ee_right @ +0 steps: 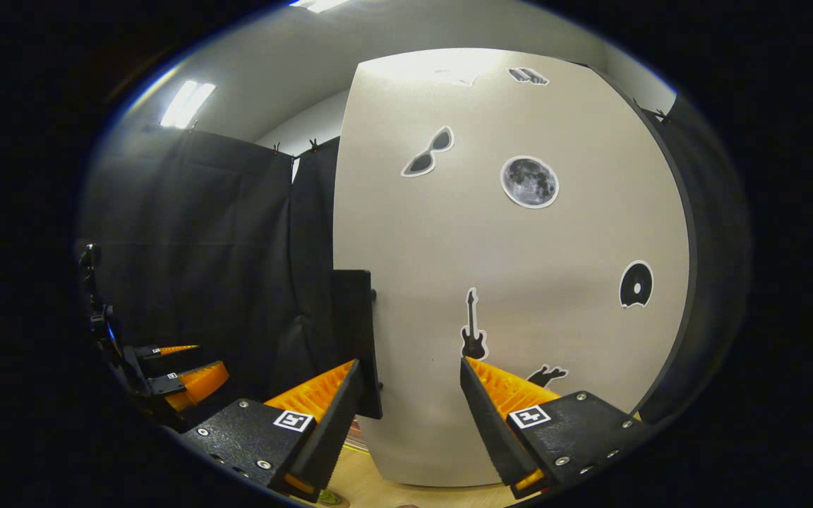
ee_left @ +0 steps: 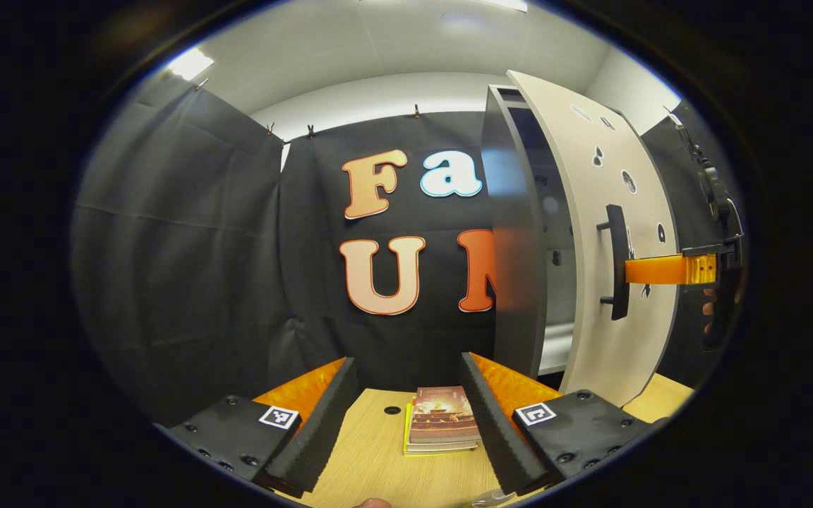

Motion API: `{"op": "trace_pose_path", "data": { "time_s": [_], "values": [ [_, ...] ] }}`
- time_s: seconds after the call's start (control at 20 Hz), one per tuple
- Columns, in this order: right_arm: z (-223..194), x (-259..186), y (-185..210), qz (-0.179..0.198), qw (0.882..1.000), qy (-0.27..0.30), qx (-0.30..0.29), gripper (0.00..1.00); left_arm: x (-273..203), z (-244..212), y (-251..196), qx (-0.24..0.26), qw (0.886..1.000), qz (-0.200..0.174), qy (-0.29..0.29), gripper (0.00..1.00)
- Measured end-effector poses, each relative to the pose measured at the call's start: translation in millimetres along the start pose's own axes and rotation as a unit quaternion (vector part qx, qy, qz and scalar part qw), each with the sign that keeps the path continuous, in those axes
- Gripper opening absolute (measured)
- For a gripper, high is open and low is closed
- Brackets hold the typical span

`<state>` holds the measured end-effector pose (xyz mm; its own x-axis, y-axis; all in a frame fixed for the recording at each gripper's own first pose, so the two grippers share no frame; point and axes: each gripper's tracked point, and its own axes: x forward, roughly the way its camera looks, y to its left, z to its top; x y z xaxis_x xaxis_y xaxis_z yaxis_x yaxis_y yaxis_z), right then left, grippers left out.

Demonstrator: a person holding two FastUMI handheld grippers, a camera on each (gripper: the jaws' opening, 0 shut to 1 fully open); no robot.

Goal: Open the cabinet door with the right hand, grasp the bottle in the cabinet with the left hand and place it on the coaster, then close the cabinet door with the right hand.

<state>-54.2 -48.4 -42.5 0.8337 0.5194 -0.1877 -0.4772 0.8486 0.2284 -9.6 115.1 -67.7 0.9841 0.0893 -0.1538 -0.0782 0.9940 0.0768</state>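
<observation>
R gripper (ee_right: pixel 406 416) jaws spread, at handle (ee_right: pixel 357 339) of cabinet door (ee_right: pixel 519 282), door part-open — prob mid-pull. L gripper (ee_left: pixel 406 423) spread, empty, waiting over table (ee_left: pixel 371 458) w/ books (ee_left: pixel 443 418). Bottle, coaster: can't tell where.

Booth enclosed by black cloth walls (ee_left: pixel 188 268), hung in panels with visible folds and creases, fastened along the top edge by small clips (ee_left: pixel 416 111). Above the cloth, a plain white wall band (ee_left: pixel 378 95) meets a white ceiling (ee_left: pixel 406 35). Rectangular ceiling light panel (ee_left: pixel 190 63) lit at upper left; in the right gripper view a lit ceiling light shows as two parallel strips (ee_right: pixel 187 103). Counter (ee_left: pixel 371 458) is light wood-grain with a small dark round hole (ee_left: pixel 392 410) in its surface.
</observation>
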Motion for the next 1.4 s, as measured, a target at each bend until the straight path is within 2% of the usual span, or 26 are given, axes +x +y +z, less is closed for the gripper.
{"op": "trace_pose_path", "data": {
  "time_s": [0.3,0.45,0.6,0.85,1.1,1.4],
  "values": [
    [13.0,-42.3,-30.1,-0.034,0.999,-0.01,-0.006,0.86,6.6,27.5,-34.1,-0.009,1.0,-0.023,-0.007,0.94],
    [23.6,-72.6,-56.0,-0.07,0.997,-0.022,-0.014,0.88,7.9,50.8,-62.2,-0.007,0.999,-0.044,-0.023,0.94],
    [33.5,-105.1,-82.1,-0.108,0.993,-0.031,-0.03,0.92,10.9,68.3,-92.3,-0.025,0.997,-0.068,-0.029,0.95],
    [47.5,-158.0,-116.3,-0.167,0.983,-0.048,-0.052,0.92,7.4,94.3,-121.9,-0.041,0.995,-0.075,-0.048,0.94],
    [41.4,-198.8,-132.6,-0.198,0.977,-0.048,-0.067,0.92,-3.9,105.9,-153.5,-0.045,0.994,-0.085,-0.058,0.95],
    [52.8,-224.7,-138.0,-0.207,0.975,-0.059,-0.059,0.92,-16.4,121.1,-177.8,-0.054,0.993,-0.089,-0.059,0.94]
  ]
}}
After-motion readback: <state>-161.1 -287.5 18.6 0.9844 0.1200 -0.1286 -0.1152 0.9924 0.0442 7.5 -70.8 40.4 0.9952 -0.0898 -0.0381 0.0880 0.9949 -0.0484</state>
